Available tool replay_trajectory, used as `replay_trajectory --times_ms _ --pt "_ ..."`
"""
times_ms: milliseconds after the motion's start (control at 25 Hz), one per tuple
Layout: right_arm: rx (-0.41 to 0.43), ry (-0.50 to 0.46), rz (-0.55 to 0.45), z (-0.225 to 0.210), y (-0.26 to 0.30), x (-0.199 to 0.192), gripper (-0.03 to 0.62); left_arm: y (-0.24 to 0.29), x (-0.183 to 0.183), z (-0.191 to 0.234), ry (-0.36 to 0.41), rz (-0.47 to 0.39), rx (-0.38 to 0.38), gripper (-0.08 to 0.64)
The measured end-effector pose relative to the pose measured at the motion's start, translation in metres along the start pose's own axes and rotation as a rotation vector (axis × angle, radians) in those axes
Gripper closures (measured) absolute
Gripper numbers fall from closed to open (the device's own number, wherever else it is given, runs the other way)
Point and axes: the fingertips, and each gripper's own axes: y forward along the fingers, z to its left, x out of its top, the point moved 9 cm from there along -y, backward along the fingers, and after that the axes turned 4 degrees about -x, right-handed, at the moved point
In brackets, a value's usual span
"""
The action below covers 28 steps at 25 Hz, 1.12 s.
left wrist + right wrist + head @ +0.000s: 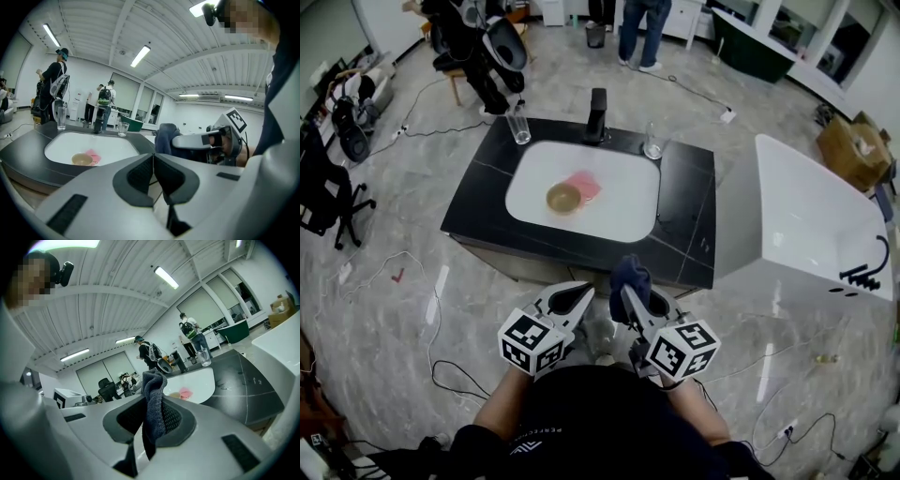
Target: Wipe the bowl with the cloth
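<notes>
The lower part of the cloth (153,394) is hidden between the clamped jaws of the right gripper (628,298). The bowl (563,198) is too small to show its inside, and the pink thing (585,186) just beside it is too small to identify. The standing person (639,36) beyond the counter (684,234) is cut off by the top edge.

Near the person's body, short of the black tabletop (483,192), the left gripper (579,294) has its jaws together and empty. The right gripper (630,302) pinches a dark blue cloth (630,276). In the white basin (623,206) a tan bowl (563,198) touches a flat pink piece (586,185) — beyond stand a black faucet (597,114), a left glass (518,124) and a right glass (652,141).
</notes>
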Motion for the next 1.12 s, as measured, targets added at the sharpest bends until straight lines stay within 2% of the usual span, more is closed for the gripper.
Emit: replay_trajectory --times_ms 680,1120 --pt "-0.049 -0.003 0.027 -0.016 0.097 0.041 0.526 0.035 0.033 0.104 -0.014 0.041 -0.043 0.551" --pt "-0.091 0.012 0.021 -0.019 0.152 0.063 0.526 0.048 0.054 0.164 0.004 0.074 -0.082 0.551"
